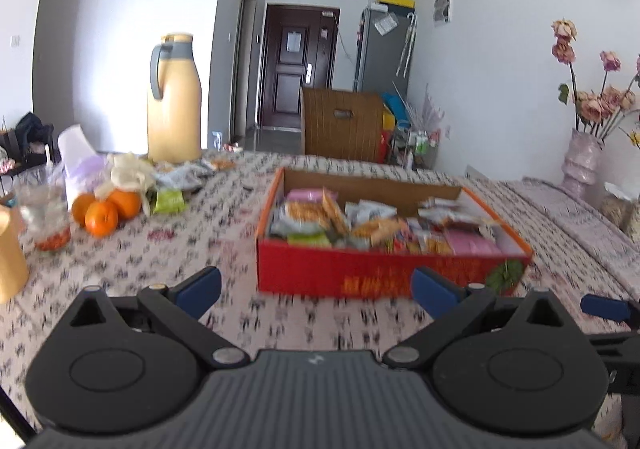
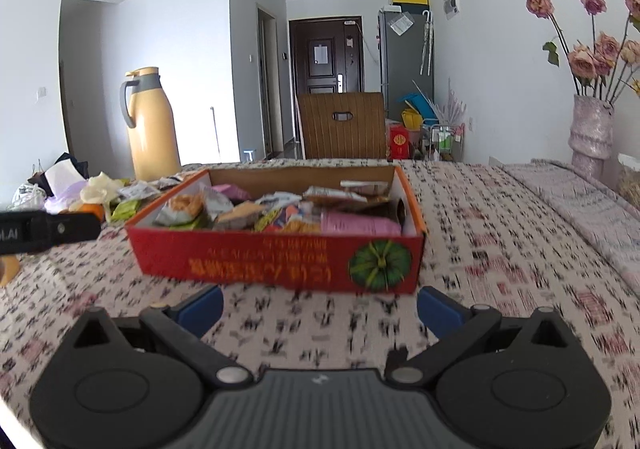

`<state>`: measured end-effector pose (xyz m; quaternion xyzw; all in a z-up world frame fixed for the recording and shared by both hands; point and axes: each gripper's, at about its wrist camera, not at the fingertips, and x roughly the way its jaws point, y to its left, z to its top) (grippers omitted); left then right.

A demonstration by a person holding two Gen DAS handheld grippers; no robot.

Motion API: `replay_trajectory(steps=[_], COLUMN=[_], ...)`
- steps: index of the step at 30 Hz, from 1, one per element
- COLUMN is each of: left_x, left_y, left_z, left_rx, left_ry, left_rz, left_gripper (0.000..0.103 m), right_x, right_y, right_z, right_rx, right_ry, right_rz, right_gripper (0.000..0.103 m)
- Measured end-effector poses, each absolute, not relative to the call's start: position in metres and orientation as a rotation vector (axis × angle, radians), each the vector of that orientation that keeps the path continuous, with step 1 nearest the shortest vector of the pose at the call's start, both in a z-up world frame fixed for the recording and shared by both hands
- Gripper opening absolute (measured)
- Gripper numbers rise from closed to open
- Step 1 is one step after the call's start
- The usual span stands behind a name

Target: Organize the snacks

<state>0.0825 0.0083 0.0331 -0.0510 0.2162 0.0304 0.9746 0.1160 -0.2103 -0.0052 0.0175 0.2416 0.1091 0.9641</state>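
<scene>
Patterned tablecloth [image 1: 168,249], room w/ dark door [image 1: 298,65], fridge [image 1: 384,49]. Red box [image 1: 360,273] full of snack packs [image 1: 320,217]. Left gripper [image 1: 316,289] and right gripper [image 2: 320,309] both spread, empty.

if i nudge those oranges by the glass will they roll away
Probably somewhat: the three oranges are round and sit loose on the tablecloth. The soft cloth and the neighbouring green snack packet would likely stop them soon. Their firm skins should tolerate open fingers.

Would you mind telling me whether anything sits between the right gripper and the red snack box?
Nothing visible does: only bare patterned tablecloth lies between the open right gripper and the red snack box.
</scene>
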Motion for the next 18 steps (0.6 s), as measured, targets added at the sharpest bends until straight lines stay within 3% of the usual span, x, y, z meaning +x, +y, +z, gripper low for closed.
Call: replay_trajectory(steps=[18], left_x=[0.049], left_y=[0.012], left_z=[-0.004], left_rx=[-0.079], left_ry=[0.536], left_rz=[0.044], left_gripper=[0.103], right_x=[0.074], right_y=[-0.217], right_z=[-0.019], right_rx=[0.055], right_ry=[0.557], right_rz=[0.197], right_gripper=[0.103])
